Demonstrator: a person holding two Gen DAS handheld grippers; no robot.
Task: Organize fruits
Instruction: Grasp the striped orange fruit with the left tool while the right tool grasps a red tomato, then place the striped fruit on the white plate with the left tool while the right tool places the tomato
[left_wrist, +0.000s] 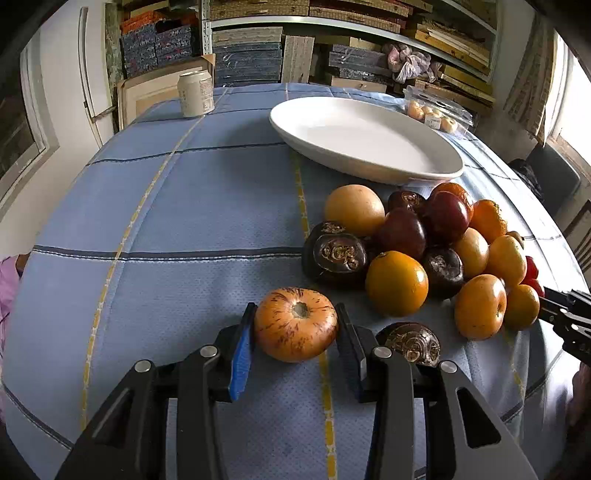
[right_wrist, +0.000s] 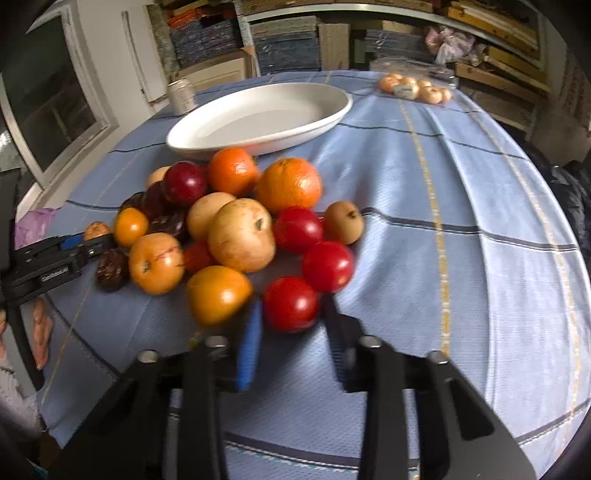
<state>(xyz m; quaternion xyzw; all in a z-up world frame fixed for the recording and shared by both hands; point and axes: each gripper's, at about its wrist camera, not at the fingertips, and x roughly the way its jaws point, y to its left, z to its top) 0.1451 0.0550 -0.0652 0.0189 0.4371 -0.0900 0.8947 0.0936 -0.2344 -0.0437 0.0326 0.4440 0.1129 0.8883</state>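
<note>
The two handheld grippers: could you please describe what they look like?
Both the left gripper and right gripper are matte black, with angular linkage arms joined by round silver pins. Each has two flat fingers, one faced with a blue pad.

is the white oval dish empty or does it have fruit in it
Empty: the white oval dish shows only bare white inside; the fruit pile sits on the tablecloth.

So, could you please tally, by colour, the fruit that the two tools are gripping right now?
Orange fruit: 1
Red fruit: 1
Total: 2
</note>
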